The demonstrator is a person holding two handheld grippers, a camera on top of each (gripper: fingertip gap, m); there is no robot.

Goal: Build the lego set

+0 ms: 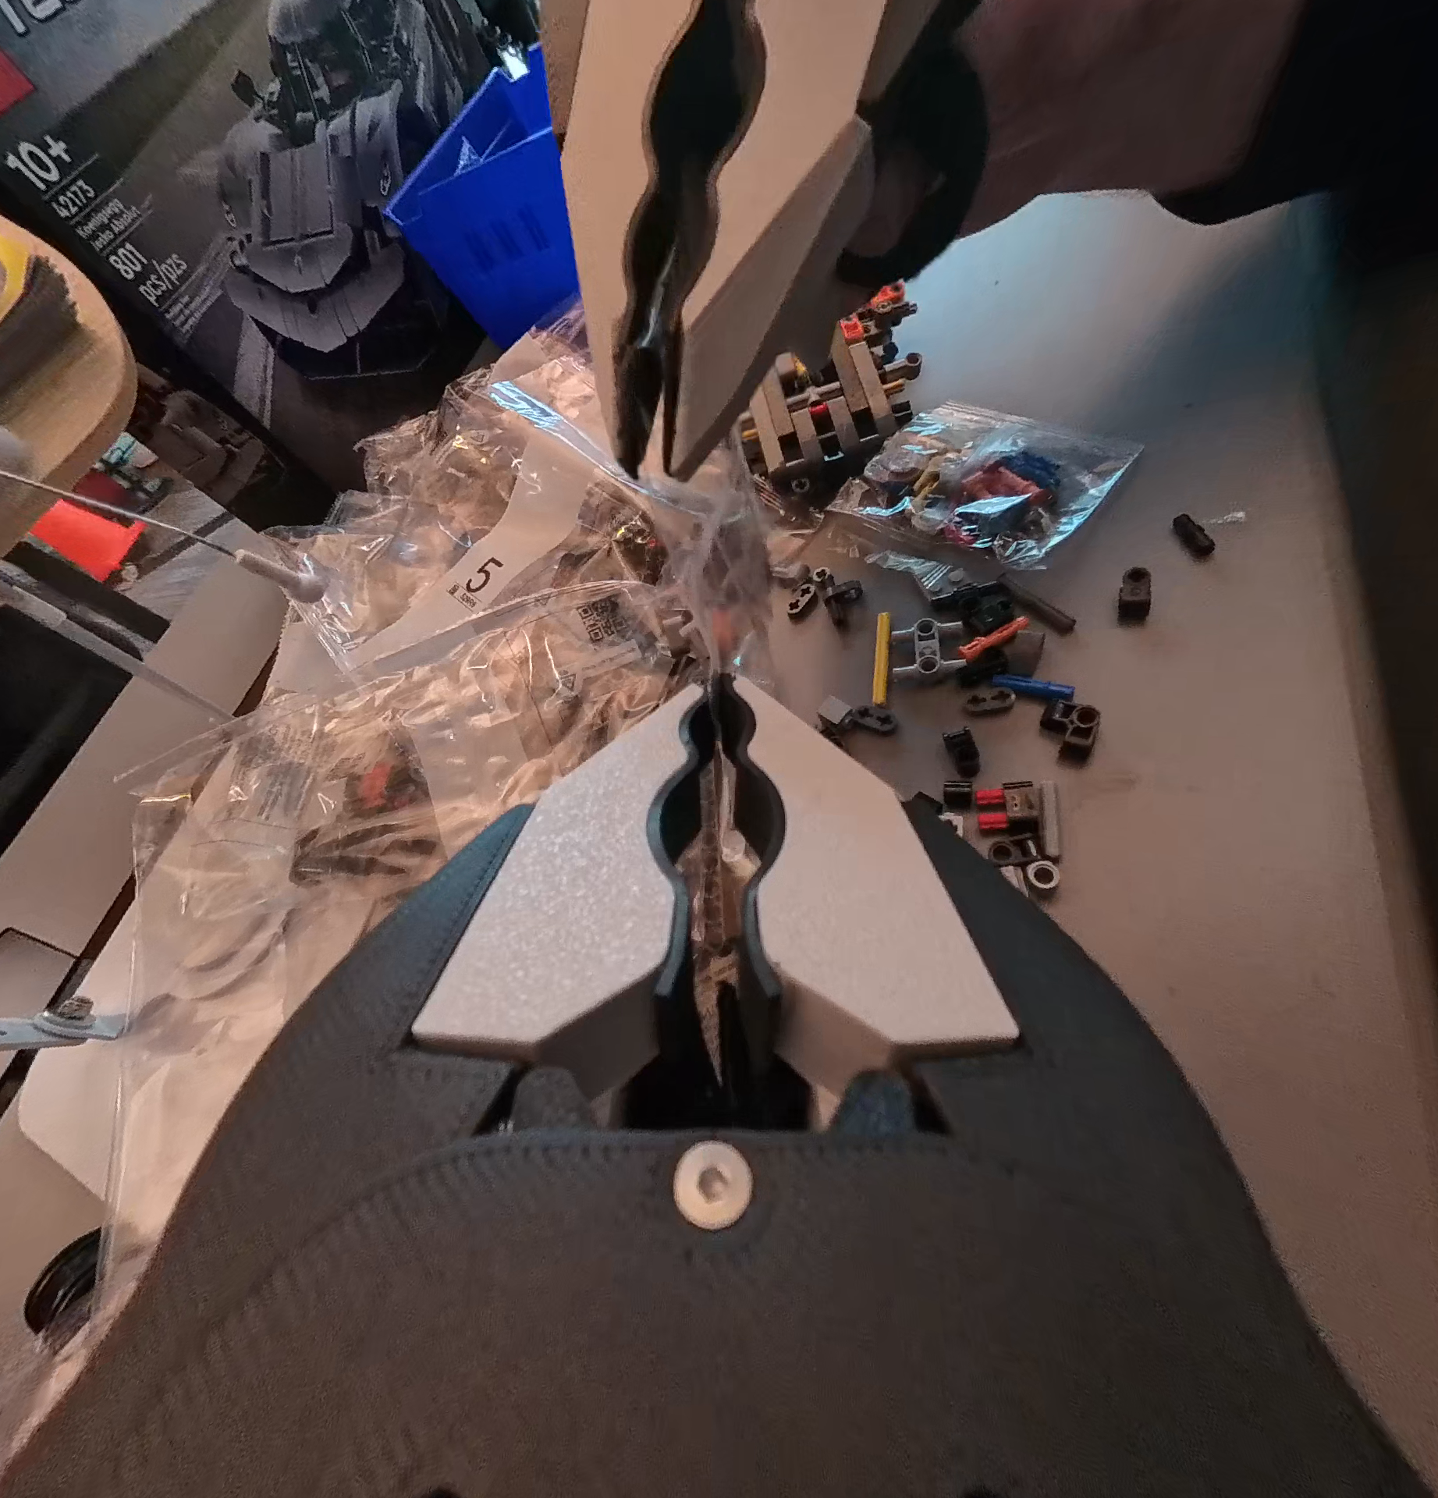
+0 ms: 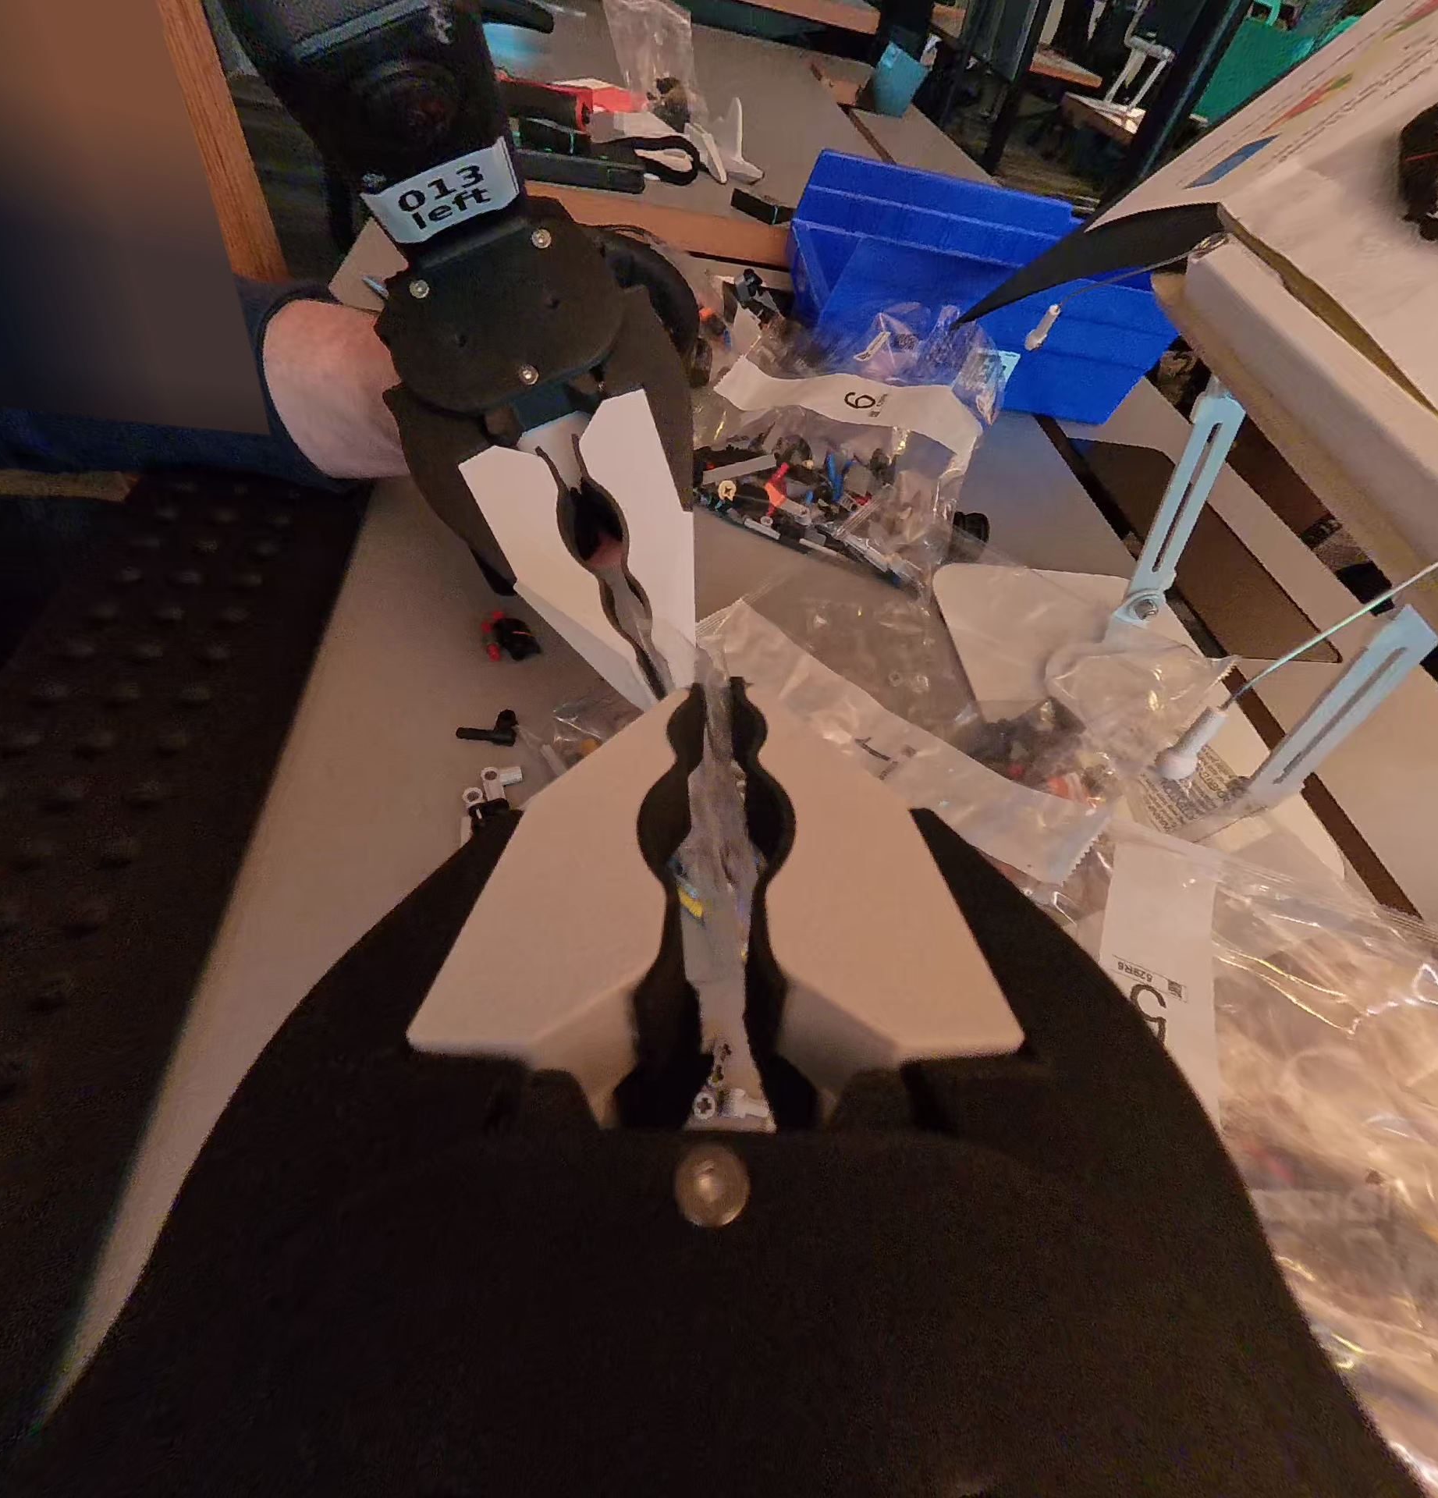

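Grey tabletop (image 1: 1234,421), matte, faintly smudged, crowded along one side with clear plastic bags (image 1: 423,648) of parts, some bearing white numbered labels. Both claws pinched shut on one small clear bag (image 1: 711,551) stretched between them above the tabletop: left claw (image 1: 719,689) gripping its near edge, right claw (image 1: 650,466) coming down from above onto the far edge, film crumpled and taut between. In the right wrist view, same hold from the other side: right claw (image 2: 715,689) closed on the bag (image 2: 711,669), left claw (image 2: 667,681) tip to tip with it, a person's hand (image 2: 326,389) behind its black body.

Loose lego pieces (image 1: 983,689) scattered just beside the bags: black, grey, red, blue, a yellow axle. Partly built grey model (image 1: 829,405) farther back, next to a small zip bag (image 1: 991,486) of coloured parts. Set box (image 1: 213,227) upright at the tabletop's far edge, blue plastic bin (image 1: 488,211) beside it. White stand (image 2: 1169,584) with slotted metal arms on the tabletop, an open booklet (image 2: 1307,267) resting on top. Black studded mat (image 2: 132,689) along the near edge. Further tables and clutter behind, dim warm light
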